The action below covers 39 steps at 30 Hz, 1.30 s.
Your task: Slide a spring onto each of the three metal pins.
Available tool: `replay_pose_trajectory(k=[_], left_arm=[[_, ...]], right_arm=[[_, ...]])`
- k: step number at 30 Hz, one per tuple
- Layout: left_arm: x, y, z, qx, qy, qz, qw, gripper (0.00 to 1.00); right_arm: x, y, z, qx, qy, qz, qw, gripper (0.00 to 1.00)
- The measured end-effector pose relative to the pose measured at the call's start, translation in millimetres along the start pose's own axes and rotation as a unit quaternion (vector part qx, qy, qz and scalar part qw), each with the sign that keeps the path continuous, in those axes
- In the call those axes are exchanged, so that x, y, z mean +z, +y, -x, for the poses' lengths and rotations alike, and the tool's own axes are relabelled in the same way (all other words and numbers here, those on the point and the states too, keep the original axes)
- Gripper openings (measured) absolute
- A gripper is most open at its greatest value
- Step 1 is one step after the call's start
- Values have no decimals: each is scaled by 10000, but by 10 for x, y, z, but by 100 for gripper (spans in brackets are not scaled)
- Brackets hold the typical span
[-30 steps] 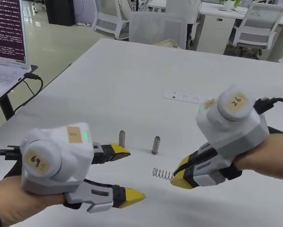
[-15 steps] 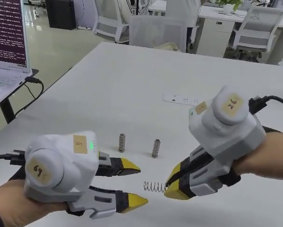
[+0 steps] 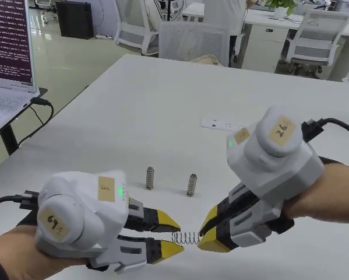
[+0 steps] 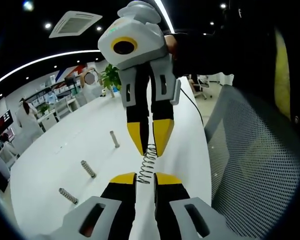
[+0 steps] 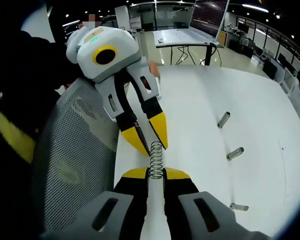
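Left hand (image 3: pixel 11 251) grasps its tool from behind and holds it low, nearer the person than the two upright metal pins sleeved with grey springs (image 3: pixel 150 178) and to their left. The left gripper (image 3: pixel 169 235) points rightward, nearly level with the white table (image 3: pixel 162 99). Right hand (image 3: pixel 331 195) holds its tool higher, on the near right of the same pins. The right gripper (image 3: pixel 209 232) is angled down and to the left. The two sets of yellow-tipped jaws face each other nose to nose.

Thin coiled steel wire spring (image 3: pixel 186 237): it sits just on the person's side of the sleeved pins, spanning the gap between the two tools. Its long axis runs left to right, roughly parallel to the tabletop. In the left gripper view the spring (image 4: pixel 148 162) runs straight ahead from that tool's jaws to the opposing tips.

Right tool: jaws are drawn in tight on one end of the spring (image 5: pixel 156 159), and the coil is pinched between the pads. Left tool: jaws stand slightly apart, a little wider than the coil. The free end of the spring sits between their tips and is not clamped.

Third thin metal pin (image 4: pixel 113 139): it stands in line with the sleeved pins. It is small in that view and looks bare, though this is not certain.
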<state>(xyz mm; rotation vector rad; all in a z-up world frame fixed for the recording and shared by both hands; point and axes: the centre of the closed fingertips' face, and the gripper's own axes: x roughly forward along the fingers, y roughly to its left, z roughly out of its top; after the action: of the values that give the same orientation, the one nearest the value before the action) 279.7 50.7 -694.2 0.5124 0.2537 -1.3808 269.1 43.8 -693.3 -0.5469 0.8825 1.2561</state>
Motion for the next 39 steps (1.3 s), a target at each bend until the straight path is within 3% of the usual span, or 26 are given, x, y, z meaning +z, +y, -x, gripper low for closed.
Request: replay_pose_trajectory(k=[6, 21, 39], left_arm=[[-3, 15, 0, 32, 12, 12, 10000, 4], [7, 56, -9, 98, -24, 99, 9999, 4], [82, 49, -52, 65, -90, 116, 9999, 4]], right_arm=[[52, -10, 17, -40, -87, 9, 10000, 8], [328, -37, 93, -176, -599, 38, 9980, 8], [457, -67, 132, -266, -897, 5, 9956, 7]])
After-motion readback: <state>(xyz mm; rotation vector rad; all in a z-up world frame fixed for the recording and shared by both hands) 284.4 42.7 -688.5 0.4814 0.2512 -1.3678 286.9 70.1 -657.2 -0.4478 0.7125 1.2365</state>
